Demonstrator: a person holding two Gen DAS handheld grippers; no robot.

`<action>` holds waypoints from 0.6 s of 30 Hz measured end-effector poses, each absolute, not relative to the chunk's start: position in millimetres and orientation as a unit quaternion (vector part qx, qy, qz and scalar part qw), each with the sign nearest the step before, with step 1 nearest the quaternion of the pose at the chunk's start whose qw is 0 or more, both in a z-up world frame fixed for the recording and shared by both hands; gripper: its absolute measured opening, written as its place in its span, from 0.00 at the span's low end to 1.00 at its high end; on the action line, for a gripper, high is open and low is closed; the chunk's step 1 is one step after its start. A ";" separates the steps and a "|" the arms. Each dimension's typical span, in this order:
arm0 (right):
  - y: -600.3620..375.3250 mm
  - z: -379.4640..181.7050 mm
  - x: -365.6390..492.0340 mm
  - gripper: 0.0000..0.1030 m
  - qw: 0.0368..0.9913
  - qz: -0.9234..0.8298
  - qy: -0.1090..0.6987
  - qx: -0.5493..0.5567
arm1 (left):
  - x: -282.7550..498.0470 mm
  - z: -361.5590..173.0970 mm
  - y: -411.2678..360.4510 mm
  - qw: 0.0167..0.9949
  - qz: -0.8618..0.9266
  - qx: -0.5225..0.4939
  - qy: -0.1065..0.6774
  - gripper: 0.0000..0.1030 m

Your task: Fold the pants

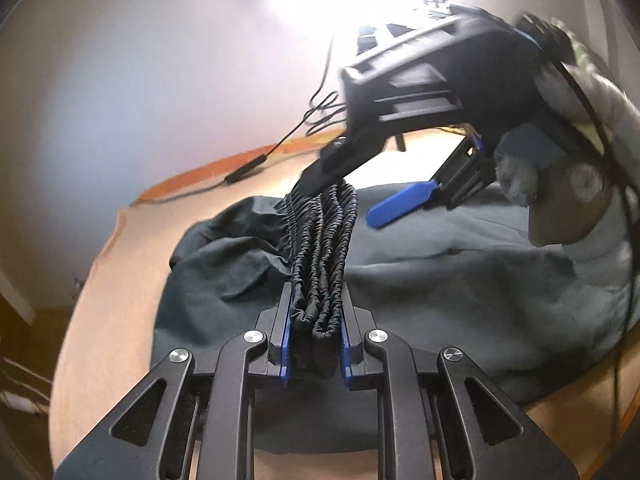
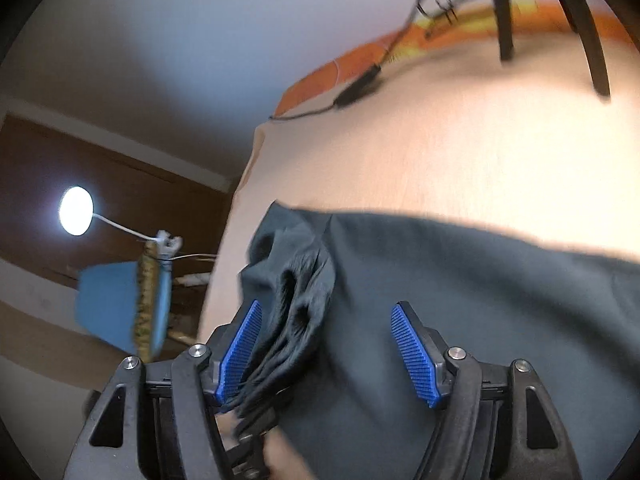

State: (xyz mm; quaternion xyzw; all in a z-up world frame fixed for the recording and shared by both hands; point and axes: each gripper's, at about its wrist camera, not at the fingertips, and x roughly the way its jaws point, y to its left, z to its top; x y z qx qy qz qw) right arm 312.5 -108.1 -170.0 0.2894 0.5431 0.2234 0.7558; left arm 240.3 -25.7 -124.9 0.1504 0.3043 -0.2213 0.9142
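Note:
Dark grey pants (image 1: 440,280) lie spread on a light wooden table (image 1: 112,280). Their gathered elastic waistband (image 1: 324,232) is bunched into a ridged strip, and my left gripper (image 1: 316,294) is shut on its near end. The strip's far end reaches my right gripper (image 1: 336,200), which comes in from the upper right, held by a person's hand (image 1: 516,184). In the right wrist view the right gripper (image 2: 326,305) is open wide over the pants (image 2: 480,300). The bunched waistband (image 2: 296,300) rests against its left pad (image 2: 240,352); the right pad stands apart from the cloth.
A black cable with an inline block (image 1: 246,170) (image 2: 360,84) runs along the table's far orange edge (image 2: 328,72). Black stand legs (image 2: 504,20) stand at the back. Beyond the table's left edge are a blue chair (image 2: 112,304) and a lit lamp (image 2: 76,210).

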 end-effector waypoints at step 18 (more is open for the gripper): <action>-131.4 -151.4 292.0 0.14 0.770 0.191 0.561 0.235 | 166.5 -86.4 -45.5 0.893 -0.293 0.164 0.298 0.30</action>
